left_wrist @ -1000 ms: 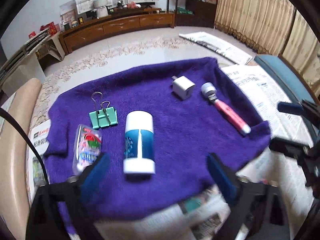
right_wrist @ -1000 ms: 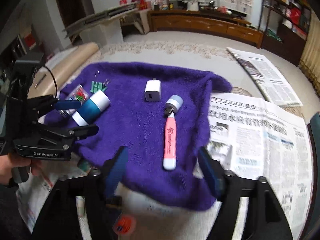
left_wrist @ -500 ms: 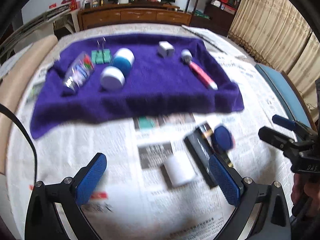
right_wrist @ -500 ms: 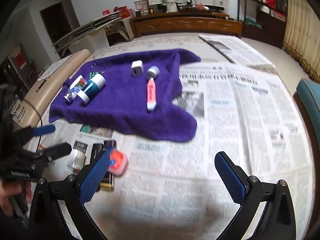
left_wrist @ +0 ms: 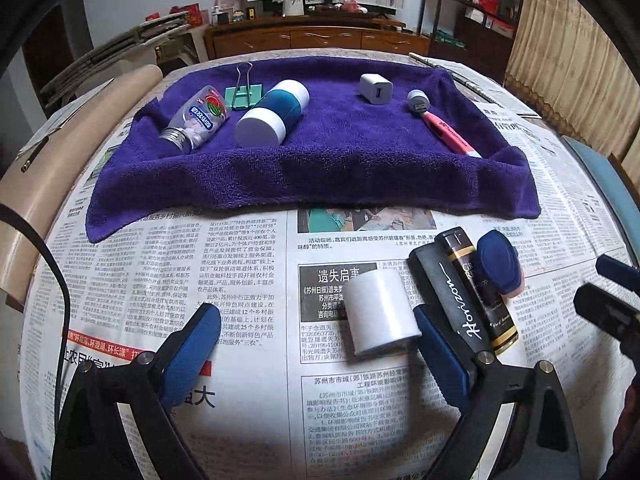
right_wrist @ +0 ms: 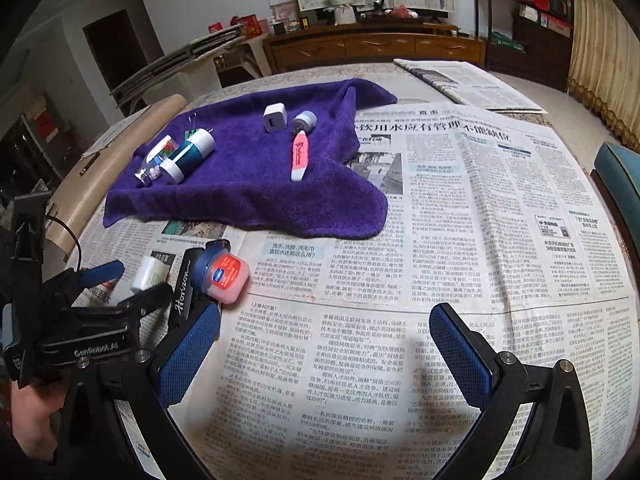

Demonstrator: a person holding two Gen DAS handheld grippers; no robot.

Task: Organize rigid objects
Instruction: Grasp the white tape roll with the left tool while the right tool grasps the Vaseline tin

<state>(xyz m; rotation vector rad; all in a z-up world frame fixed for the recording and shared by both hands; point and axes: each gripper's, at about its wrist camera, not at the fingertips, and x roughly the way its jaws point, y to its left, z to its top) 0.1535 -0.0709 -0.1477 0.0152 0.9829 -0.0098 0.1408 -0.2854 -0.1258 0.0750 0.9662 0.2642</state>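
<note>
On the newspaper lie a white cylinder (left_wrist: pixel 380 314), a black "Horizon" box (left_wrist: pixel 452 296), a black-and-gold tube (left_wrist: pixel 482 292) and a blue-lidded pink jar (left_wrist: pixel 500 266). My left gripper (left_wrist: pixel 316 352) hangs over them with its jaws closing. The white cylinder sits between them close to the right finger (left_wrist: pixel 440 356), and the pads do not press it. My right gripper (right_wrist: pixel 326 356) is open over bare newspaper, with the jar (right_wrist: pixel 224 276) just past its left finger (right_wrist: pixel 192 356). The purple towel (left_wrist: pixel 320 176) holds a clear bottle (left_wrist: pixel 196 120), a binder clip (left_wrist: pixel 244 94), a blue-and-white cylinder (left_wrist: pixel 274 118), a white charger (left_wrist: pixel 376 88) and a pink marker (left_wrist: pixel 444 128).
Newspaper (right_wrist: pixel 460 220) covers the round table. A beige roll (left_wrist: pixel 24 216) lies along its left edge and a blue chair (right_wrist: pixel 620 176) stands at the right. A wooden sideboard (right_wrist: pixel 372 48) lines the far wall. A hand (right_wrist: pixel 32 412) holds the left gripper (right_wrist: pixel 128 284).
Both grippers drew back from the towel to the near newspaper, bringing the white cylinder, box and jar into view. The right jaws spread wider.
</note>
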